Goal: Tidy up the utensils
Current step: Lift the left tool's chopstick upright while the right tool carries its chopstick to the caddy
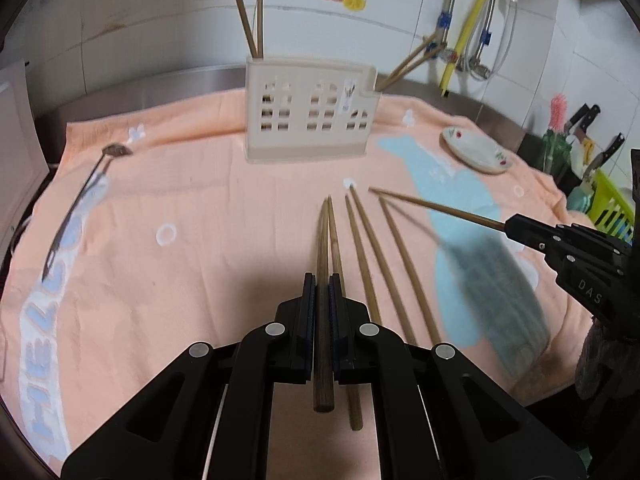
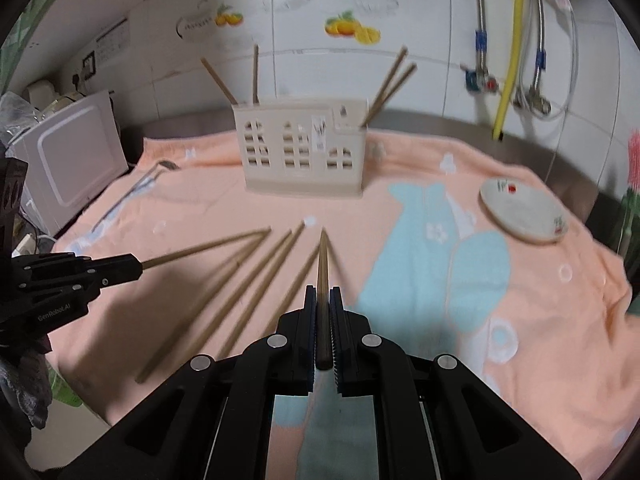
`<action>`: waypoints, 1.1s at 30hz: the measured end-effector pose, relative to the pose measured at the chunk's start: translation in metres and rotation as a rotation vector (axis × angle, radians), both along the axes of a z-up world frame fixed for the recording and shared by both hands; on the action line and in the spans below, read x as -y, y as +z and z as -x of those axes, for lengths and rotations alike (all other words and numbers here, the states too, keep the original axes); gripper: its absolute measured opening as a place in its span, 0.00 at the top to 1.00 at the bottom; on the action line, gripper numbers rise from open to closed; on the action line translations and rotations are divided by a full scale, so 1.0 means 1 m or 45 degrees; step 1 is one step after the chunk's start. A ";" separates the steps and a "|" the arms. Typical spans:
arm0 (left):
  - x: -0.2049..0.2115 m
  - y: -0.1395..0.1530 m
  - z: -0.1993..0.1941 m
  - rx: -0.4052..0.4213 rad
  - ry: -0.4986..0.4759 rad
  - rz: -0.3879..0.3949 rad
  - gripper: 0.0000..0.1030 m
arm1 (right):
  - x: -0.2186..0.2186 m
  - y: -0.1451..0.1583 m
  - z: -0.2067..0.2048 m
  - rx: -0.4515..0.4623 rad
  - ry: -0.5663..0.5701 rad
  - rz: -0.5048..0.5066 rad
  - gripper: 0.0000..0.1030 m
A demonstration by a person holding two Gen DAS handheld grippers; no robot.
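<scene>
A peach-coloured towel with pale blue shapes and white lettering covers the counter and fills most of both wrist views. Behind it rises a white tiled wall with fruit stickers, a yellow hose and metal pipes at the far right. At the far left stands a white appliance. Toward the far middle of the towel sits a cream plastic utensil holder shaped like a house front with cut-out windows; two chopsticks stand up out of its left end and two more lean out of its right end. To the right of the holder a small white plate with a red and green pattern rests on the towel. On the far left of the towel lies a long metal spoon, bowl pointing away. Near the middle, several loose wooden chopsticks lie fanned on the towel, tips pointing toward the holder. The left gripper is clenched on one dark wooden chopstick, held above the towel and pointing toward the holder. The right gripper is likewise clamped tight on another chopstick, also raised off the towel. Each gripper shows at the edge of the other's view with its chopstick sticking out in front.
</scene>
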State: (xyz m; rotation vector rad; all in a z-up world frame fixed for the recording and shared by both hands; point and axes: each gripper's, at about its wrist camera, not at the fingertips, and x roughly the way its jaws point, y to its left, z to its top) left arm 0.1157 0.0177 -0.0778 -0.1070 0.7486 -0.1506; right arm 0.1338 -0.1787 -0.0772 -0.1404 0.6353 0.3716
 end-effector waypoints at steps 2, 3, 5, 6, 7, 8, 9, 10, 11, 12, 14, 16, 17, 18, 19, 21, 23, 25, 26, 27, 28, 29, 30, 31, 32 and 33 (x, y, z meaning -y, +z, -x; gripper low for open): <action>0.000 0.009 -0.001 0.027 -0.008 0.005 0.95 | -0.002 0.011 -0.001 0.030 0.011 -0.005 0.94; 0.000 0.012 -0.001 0.038 -0.010 0.003 0.95 | -0.003 0.016 -0.003 0.042 0.016 -0.007 0.94; 0.000 0.019 -0.003 0.059 -0.014 0.003 0.95 | -0.005 0.024 -0.008 0.060 0.028 -0.010 0.94; 0.000 0.023 -0.005 0.070 -0.019 0.006 0.95 | -0.006 0.028 -0.010 0.067 0.034 -0.008 0.94; 0.001 0.027 -0.007 0.081 -0.024 0.006 0.95 | -0.007 0.032 -0.014 0.076 0.041 -0.005 0.94; 0.001 0.030 -0.009 0.092 -0.026 0.002 0.95 | -0.008 0.035 -0.015 0.082 0.045 -0.003 0.94; 0.002 0.033 -0.010 0.099 -0.029 -0.002 0.95 | -0.010 0.039 -0.018 0.089 0.052 -0.002 0.94; 0.002 0.036 -0.012 0.107 -0.033 -0.006 0.95 | -0.011 0.043 -0.022 0.094 0.057 -0.001 0.94; 0.003 0.038 -0.014 0.113 -0.035 -0.012 0.95 | -0.012 0.045 -0.025 0.095 0.060 -0.001 0.94; 0.003 0.041 -0.017 0.118 -0.036 -0.021 0.95 | -0.012 0.048 -0.029 0.097 0.063 -0.001 0.94; 0.003 0.046 -0.022 0.126 -0.041 -0.026 0.95 | -0.013 0.055 -0.036 0.091 0.075 -0.008 0.94; 0.003 0.053 -0.029 0.134 -0.048 -0.033 0.95 | -0.014 0.062 -0.045 0.087 0.086 -0.010 0.94; 0.003 0.055 -0.032 0.139 -0.052 -0.038 0.95 | -0.015 0.068 -0.050 0.086 0.093 -0.007 0.94; 0.003 0.059 -0.036 0.147 -0.058 -0.045 0.95 | -0.015 0.074 -0.055 0.085 0.100 -0.008 0.94; 0.004 0.064 -0.039 0.154 -0.064 -0.051 0.95 | -0.015 0.081 -0.061 0.084 0.106 -0.011 0.94; 0.004 0.072 -0.046 0.166 -0.076 -0.064 0.95 | -0.015 0.094 -0.069 0.085 0.118 -0.015 0.94; 0.004 0.080 -0.052 0.174 -0.080 -0.078 0.95 | -0.014 0.109 -0.078 0.083 0.130 -0.030 0.94; 0.002 0.088 -0.058 0.190 -0.082 -0.087 0.95 | -0.015 0.124 -0.087 0.094 0.133 -0.023 0.94; 0.001 0.092 -0.060 0.196 -0.081 -0.087 0.95 | -0.015 0.129 -0.091 0.095 0.135 -0.025 0.94; 0.000 0.095 -0.064 0.201 -0.081 -0.085 0.95 | -0.016 0.135 -0.095 0.099 0.137 -0.026 0.94; -0.001 0.099 -0.066 0.209 -0.078 -0.088 0.95 | -0.018 0.140 -0.099 0.103 0.137 -0.019 0.94; -0.001 0.103 -0.069 0.217 -0.074 -0.092 0.95 | -0.019 0.144 -0.101 0.106 0.137 -0.016 0.94; -0.002 0.109 -0.072 0.231 -0.072 -0.093 0.95 | -0.020 0.148 -0.105 0.105 0.140 -0.016 0.94; -0.003 0.115 -0.075 0.242 -0.073 -0.089 0.95 | -0.022 0.150 -0.108 0.106 0.142 -0.013 0.94; -0.003 0.119 -0.077 0.250 -0.071 -0.089 0.95 | -0.023 0.154 -0.111 0.113 0.140 -0.006 0.94; -0.004 0.125 -0.080 0.264 -0.069 -0.096 0.95 | -0.024 0.158 -0.115 0.118 0.141 -0.007 0.94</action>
